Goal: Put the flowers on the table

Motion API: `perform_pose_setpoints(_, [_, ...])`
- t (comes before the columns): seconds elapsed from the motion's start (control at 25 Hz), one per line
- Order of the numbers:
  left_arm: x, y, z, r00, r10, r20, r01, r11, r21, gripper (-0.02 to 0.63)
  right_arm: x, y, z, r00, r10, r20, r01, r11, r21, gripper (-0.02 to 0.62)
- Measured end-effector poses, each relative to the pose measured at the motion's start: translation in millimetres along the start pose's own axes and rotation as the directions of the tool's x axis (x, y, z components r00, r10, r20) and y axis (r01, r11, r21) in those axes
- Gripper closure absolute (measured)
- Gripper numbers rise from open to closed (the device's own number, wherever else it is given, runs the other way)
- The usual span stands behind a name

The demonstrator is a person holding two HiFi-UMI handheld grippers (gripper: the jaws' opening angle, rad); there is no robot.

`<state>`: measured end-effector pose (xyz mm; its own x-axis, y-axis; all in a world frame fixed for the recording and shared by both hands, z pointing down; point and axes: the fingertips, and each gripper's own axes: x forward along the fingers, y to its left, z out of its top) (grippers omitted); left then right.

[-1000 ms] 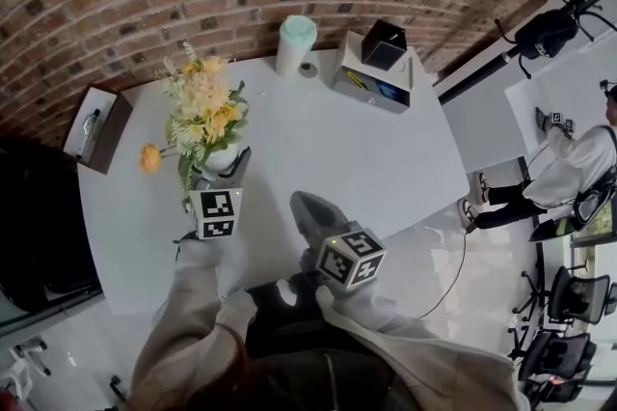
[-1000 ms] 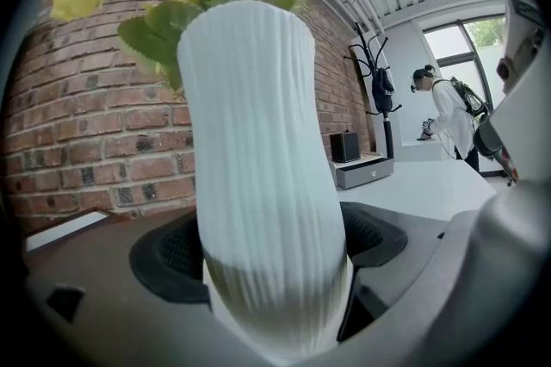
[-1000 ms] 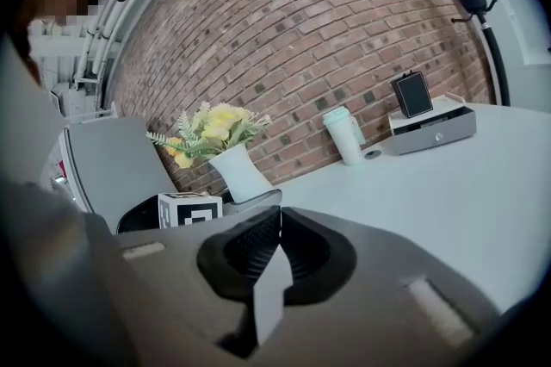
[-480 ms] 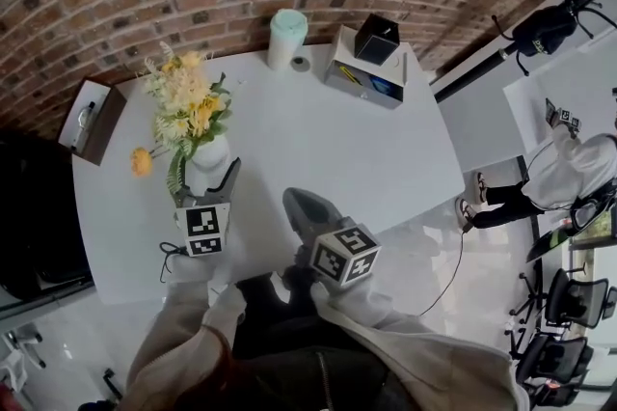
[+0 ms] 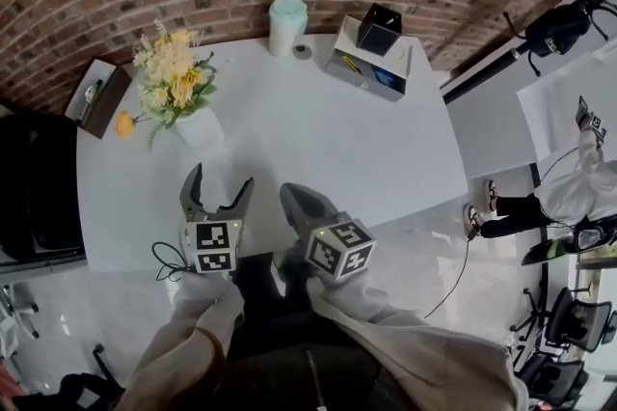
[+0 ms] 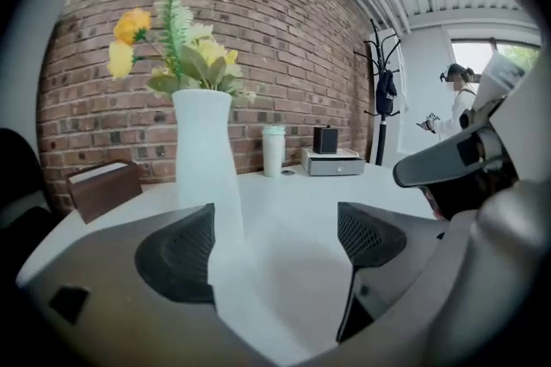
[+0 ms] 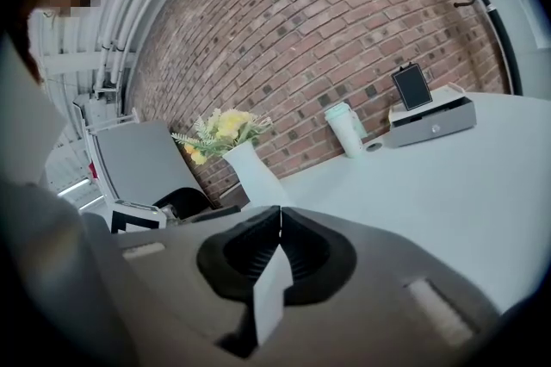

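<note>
A white vase (image 5: 200,126) of yellow and cream flowers (image 5: 170,76) stands upright on the white table (image 5: 347,144), at its far left. My left gripper (image 5: 220,188) is open and empty, a short way in front of the vase and not touching it. From the left gripper view the vase (image 6: 206,160) rises just beyond the left pad, with the flowers (image 6: 184,46) above and the gripper (image 6: 274,240) spread wide. My right gripper (image 5: 292,198) is shut with nothing in it, near the table's front edge. The right gripper view shows its closed gripper (image 7: 280,251) and the vase (image 7: 255,172) off to the left.
A brown tissue box (image 5: 95,96) sits at the table's left edge. At the back stand a pale green and white cup (image 5: 287,24), a small ring (image 5: 304,51) and a grey box with a black cube on it (image 5: 371,62). A person (image 5: 578,192) stands on the floor at right.
The left gripper has opened, let go of the vase and drawn back toward the table's front edge. The vase now stands alone on the table. The right gripper has barely moved.
</note>
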<state>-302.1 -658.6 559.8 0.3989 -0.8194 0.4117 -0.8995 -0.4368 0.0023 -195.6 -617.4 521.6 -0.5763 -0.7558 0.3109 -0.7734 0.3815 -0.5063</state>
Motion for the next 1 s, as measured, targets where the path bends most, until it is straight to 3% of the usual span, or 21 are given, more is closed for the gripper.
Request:
perform_pose_setpoints(0.08, [-3.9, -19.2, 2.7, 1.000, -0.001, 0.022, 0.002, 1.000, -0.031, 0.160, -11.2, -9.7, -2.5, 1.000, -0.001, 0.002, 0.001, 1.000, 0.001, 0.594])
perform_pose_setpoints(0.16, [-9.3, -38.2, 7.1, 0.999, 0.002, 0.044, 0.001, 0.998, -0.057, 0.276, -23.8, -20.3, -4.5, 1.000, -0.005, 0.003, 0.005, 1.000, -0.001, 0.595])
perform_pose_setpoints(0.32, [-19.4, -80.9, 8.8, 0.998, -0.019, 0.065, 0.026, 0.994, -0.108, 0.410, -52.4, -40.0, -5.4, 1.000, -0.004, 0.010, 0.004, 1.000, -0.003, 0.594])
perform_pose_setpoints(0.48, [-24.2, -114.1, -1.1, 0.999, -0.023, 0.047, 0.030, 0.984, -0.173, 0.588, -78.1, -57.1, -4.7, 1.000, 0.002, 0.021, -0.001, 1.000, -0.004, 0.594])
perform_pose_setpoints(0.8, [-31.4, -172.6, 1.8, 0.994, -0.099, 0.040, 0.105, 0.968, -0.227, 0.603, -108.7, -66.8, 3.9, 0.998, 0.052, 0.040, -0.051, 0.998, -0.036, 0.595])
perform_pose_setpoints(1.0, [-32.1, -185.9, 0.8, 0.994, -0.108, 0.032, 0.112, 0.972, -0.207, 0.603, -118.0, -65.8, 1.7, 0.996, 0.081, 0.038, -0.079, 0.996, -0.036, 0.595])
